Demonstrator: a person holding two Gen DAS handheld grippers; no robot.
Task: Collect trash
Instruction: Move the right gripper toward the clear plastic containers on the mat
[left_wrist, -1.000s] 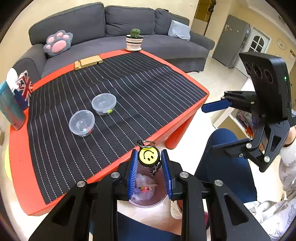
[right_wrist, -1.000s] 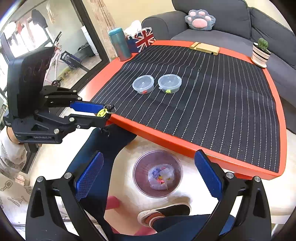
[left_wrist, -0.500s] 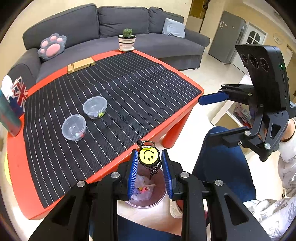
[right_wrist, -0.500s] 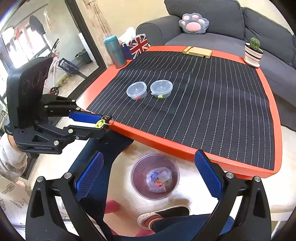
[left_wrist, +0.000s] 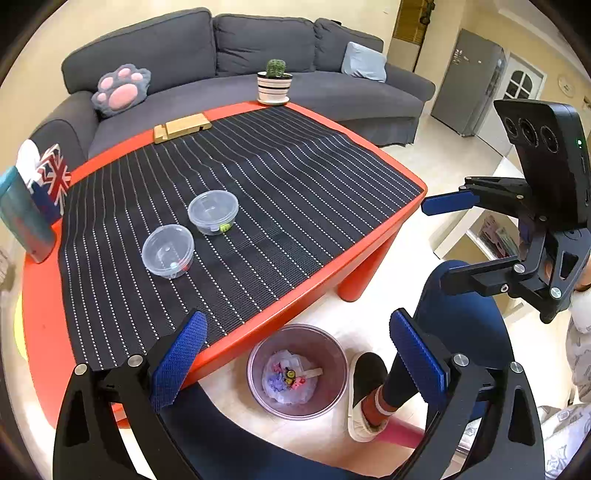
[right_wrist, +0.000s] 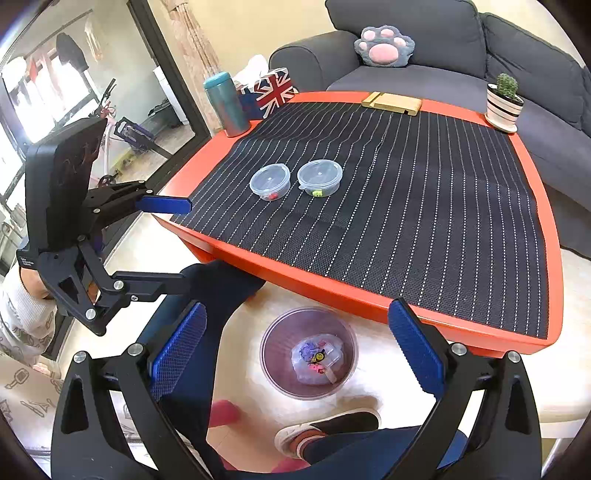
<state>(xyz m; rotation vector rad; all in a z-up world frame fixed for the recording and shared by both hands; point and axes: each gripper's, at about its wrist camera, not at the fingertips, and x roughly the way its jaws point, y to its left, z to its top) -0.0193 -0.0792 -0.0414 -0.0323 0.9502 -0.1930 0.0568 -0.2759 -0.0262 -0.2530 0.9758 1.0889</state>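
The left hand-held gripper (left_wrist: 295, 354), opening wide, has dropped its smiley keychain (left_wrist: 290, 373) into the bin (left_wrist: 255, 354).

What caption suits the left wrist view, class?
Left gripper opening, nothing between its jaws, above the trash bin beside the red table.

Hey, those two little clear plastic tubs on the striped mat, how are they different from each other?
The tub nearer the teal bottle holds something small and red; the tub nearer the cactus pot holds something small and yellow-green. From the left wrist view, the red one sits closer to the table's near edge and the other further in. Both are round, clear, lidded, upright, about the same size, and side by side.
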